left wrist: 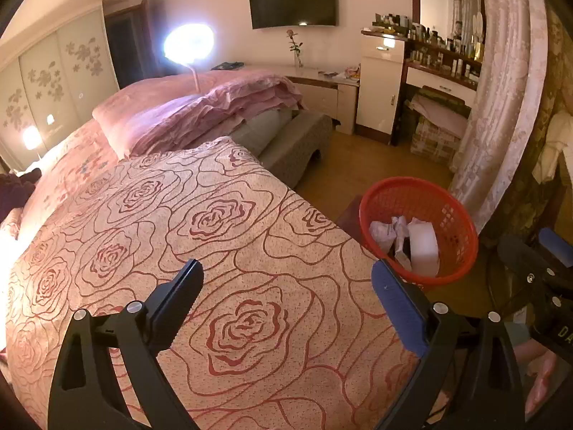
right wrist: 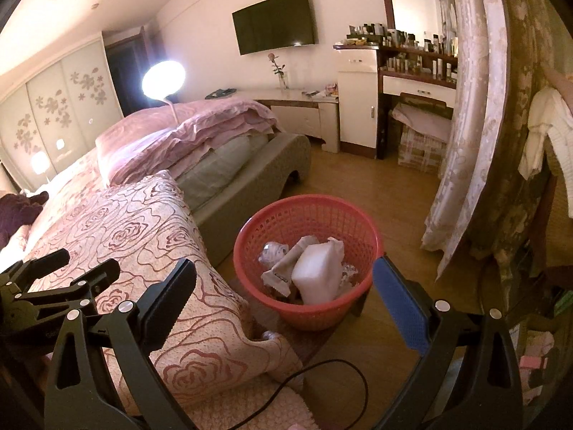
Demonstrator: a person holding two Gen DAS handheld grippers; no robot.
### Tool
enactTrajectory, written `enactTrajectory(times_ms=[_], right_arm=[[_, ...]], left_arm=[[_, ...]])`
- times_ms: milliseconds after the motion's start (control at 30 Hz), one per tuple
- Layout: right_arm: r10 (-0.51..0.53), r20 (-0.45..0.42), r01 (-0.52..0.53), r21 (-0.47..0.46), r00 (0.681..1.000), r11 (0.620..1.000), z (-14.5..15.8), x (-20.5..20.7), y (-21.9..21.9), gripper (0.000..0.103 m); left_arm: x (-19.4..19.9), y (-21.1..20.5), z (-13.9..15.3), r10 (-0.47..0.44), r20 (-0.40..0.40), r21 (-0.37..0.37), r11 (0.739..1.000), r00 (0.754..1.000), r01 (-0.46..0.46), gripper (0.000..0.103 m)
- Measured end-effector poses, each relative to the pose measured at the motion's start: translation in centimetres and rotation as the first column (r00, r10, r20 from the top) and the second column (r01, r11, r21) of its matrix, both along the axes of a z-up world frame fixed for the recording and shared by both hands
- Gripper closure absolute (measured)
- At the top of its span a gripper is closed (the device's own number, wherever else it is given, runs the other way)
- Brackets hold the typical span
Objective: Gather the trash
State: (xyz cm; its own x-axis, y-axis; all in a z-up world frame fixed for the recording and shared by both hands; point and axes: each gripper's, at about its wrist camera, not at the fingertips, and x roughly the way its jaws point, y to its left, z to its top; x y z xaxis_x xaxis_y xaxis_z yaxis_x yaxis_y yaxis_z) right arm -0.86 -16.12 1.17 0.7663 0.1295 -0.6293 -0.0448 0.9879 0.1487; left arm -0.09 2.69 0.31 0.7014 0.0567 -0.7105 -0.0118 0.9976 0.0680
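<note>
A red mesh basket [left wrist: 454, 215] [right wrist: 308, 215] stands on the floor beside the bed and holds trash: a white foam block [left wrist: 424, 247] [right wrist: 317, 277], a crumpled wrapper [right wrist: 283, 272] and scraps of paper and plastic. My left gripper [left wrist: 286, 279] hovers open over the rose-patterned bedspread [left wrist: 200, 215], with nothing between its fingers; the basket is to its right. My right gripper [right wrist: 284, 279] is open and empty, held above the near side of the basket. The left gripper [right wrist: 68, 268] also shows at the left edge of the right wrist view.
The bed carries a folded pink quilt [left wrist: 200, 107] [right wrist: 186, 129]. A black cable [right wrist: 343, 376] loops over the floor near the basket. A curtain [right wrist: 476, 143] hangs at the right, a dresser with bottles [left wrist: 429, 64] stands at the back, and a lamp [left wrist: 188, 41] glows.
</note>
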Motion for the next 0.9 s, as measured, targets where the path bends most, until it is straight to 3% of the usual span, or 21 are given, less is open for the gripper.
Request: enactTrajectory(times_ms=[900], right_arm=[[-0.006, -0.018, 0.006, 0.011, 1.000, 1.000, -0.99, -0.65, -0.18, 0.007]], left_arm=[[-0.02, 0.11, -0.53, 0.011, -0.003, 0.001, 1.000, 1.000, -0.011, 0.010]])
